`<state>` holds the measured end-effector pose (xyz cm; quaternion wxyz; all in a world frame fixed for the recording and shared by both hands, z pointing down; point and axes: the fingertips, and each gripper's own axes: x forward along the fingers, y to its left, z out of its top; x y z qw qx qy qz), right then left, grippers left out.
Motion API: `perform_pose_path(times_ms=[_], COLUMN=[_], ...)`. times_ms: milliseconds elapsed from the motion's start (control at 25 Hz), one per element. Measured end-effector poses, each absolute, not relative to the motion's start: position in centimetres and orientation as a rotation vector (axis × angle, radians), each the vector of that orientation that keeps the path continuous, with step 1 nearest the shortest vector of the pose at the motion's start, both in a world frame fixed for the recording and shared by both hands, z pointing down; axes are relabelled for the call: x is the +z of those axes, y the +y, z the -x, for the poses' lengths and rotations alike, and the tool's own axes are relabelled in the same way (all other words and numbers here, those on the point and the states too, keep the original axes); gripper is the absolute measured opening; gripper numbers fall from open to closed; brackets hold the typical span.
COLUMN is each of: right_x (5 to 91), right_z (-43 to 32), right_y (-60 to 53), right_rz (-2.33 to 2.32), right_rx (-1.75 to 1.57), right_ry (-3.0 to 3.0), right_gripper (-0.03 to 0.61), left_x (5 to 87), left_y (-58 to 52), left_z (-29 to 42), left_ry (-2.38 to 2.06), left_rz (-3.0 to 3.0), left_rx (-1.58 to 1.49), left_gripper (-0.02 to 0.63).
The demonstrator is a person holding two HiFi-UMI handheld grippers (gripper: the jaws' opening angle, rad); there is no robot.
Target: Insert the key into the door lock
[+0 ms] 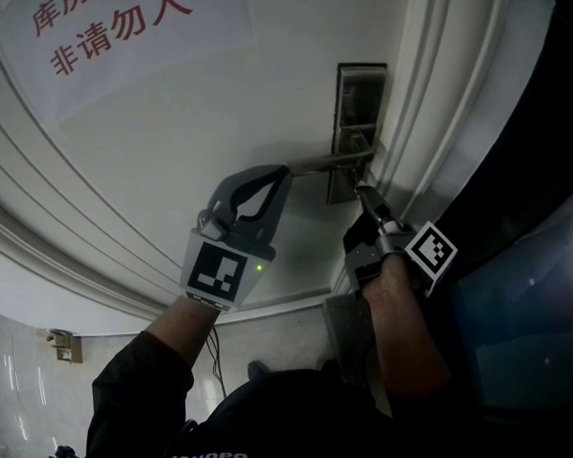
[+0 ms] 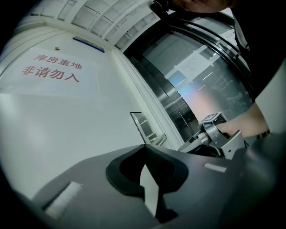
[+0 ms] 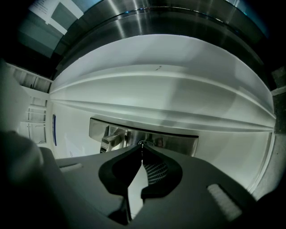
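A steel lock plate (image 1: 359, 96) with a lever handle (image 1: 331, 162) sits on the white door (image 1: 177, 144). My right gripper (image 1: 362, 190) is shut, its tips pressed against the plate's lower part. In the right gripper view the closed tips (image 3: 142, 145) meet the plate (image 3: 178, 143) at a small round keyhole. Only a thin bright sliver of the key shows between them. My left gripper (image 1: 288, 171) is shut, with its tips at the free end of the lever. In the left gripper view its jaws (image 2: 144, 146) meet just short of the handle (image 2: 160, 139).
A paper notice (image 1: 115, 30) with red characters hangs on the door at the upper left. The white door frame (image 1: 431, 134) runs close to the right of the lock. Beyond it stands a dark glass and metal panel (image 1: 529, 279). A small fitting (image 1: 67, 345) sits on the floor.
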<state>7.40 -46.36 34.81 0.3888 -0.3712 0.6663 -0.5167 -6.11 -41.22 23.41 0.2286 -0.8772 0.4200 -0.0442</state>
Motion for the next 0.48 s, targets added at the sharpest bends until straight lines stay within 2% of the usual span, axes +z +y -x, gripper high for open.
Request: perform_pose_path(times_ms=[480], right_x=[34.3], right_z=[-7.23], right_y=[-46.29], right_rz=[0.997], right_rx=[-1.359], right_ry=[1.661], right_gripper=[0.009], left_x=[23.41], left_y=[-41.38], left_z=[6.23], left_ry=[1.158], left_rz=[2.403], left_rx=[-0.118], left_gripper=[0.02])
